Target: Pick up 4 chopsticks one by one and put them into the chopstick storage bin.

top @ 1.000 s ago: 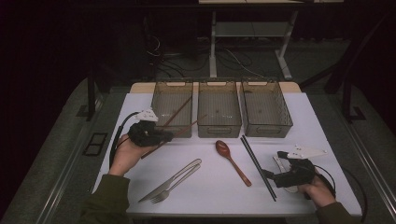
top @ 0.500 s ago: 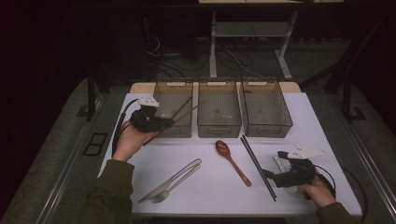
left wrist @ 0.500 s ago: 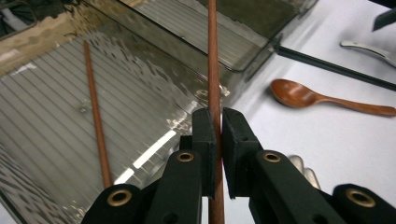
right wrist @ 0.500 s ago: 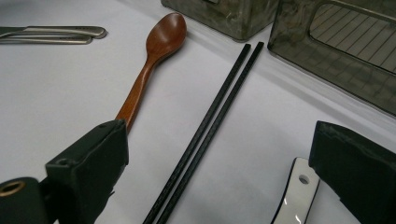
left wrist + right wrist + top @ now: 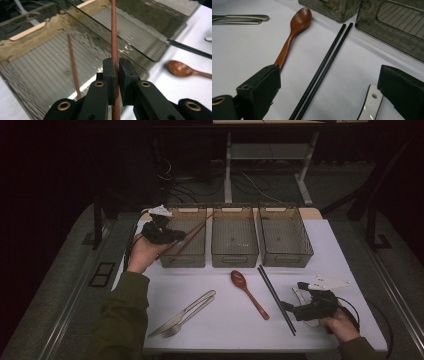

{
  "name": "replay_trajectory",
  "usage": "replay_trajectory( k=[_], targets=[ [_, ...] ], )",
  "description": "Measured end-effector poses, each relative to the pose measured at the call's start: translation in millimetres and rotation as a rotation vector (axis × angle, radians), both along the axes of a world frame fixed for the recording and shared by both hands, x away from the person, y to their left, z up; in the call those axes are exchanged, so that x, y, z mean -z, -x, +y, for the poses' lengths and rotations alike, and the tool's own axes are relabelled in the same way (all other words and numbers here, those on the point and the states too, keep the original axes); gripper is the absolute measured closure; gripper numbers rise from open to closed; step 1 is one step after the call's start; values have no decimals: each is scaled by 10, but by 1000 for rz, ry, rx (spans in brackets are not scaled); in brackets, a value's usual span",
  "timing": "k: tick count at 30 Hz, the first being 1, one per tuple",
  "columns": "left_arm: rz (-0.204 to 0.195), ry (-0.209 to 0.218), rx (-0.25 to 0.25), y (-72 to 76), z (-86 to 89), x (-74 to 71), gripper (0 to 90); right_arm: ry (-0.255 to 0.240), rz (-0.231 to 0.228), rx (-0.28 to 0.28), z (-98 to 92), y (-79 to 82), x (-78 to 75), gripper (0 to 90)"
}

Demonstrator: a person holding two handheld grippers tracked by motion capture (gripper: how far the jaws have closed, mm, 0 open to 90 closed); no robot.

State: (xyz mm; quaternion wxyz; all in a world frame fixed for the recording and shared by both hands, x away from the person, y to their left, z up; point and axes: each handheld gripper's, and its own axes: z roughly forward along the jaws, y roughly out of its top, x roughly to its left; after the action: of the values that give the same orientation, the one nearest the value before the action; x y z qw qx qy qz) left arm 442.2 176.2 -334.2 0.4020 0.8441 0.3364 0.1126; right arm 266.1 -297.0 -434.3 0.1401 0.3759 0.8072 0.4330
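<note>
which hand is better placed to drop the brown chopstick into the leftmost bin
Left. The left gripper is shut on the brown chopstick, over the leftmost bin, where another brown chopstick lies. The right gripper, jaws open, sits by the black chopsticks.

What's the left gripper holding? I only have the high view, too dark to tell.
Observer: The left gripper is shut on one brown chopstick, above the left bin.
Operator: Anything in that bin?
Observer: A second brown chopstick lies on its floor.
Operator: Right gripper?
Observer: The right gripper is open, with the black chopsticks on the table between its jaws, untouched. A white spoon handle lies by one jaw.
</note>
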Motion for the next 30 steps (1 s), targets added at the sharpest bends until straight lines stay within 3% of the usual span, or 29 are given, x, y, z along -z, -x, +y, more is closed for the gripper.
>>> replay_trajectory(
  k=[8, 16, 19, 30],
  targets=[
    [18, -10, -64, -215, -2, 66, 833, -3, 2, -1, -3, 1, -1, 47],
    [38, 5, -132, -378, -10, 159, 833, -4, 5, 1, -8, 4, -1, 47],
    [48, -20, -160, -416, -18, 198, 833, -6, 5, 1, -10, 3, -1, 46],
    [82, -30, -209, -484, -59, 372, 832, -8, 1, -1, -20, 4, -4, 47]
  ],
)
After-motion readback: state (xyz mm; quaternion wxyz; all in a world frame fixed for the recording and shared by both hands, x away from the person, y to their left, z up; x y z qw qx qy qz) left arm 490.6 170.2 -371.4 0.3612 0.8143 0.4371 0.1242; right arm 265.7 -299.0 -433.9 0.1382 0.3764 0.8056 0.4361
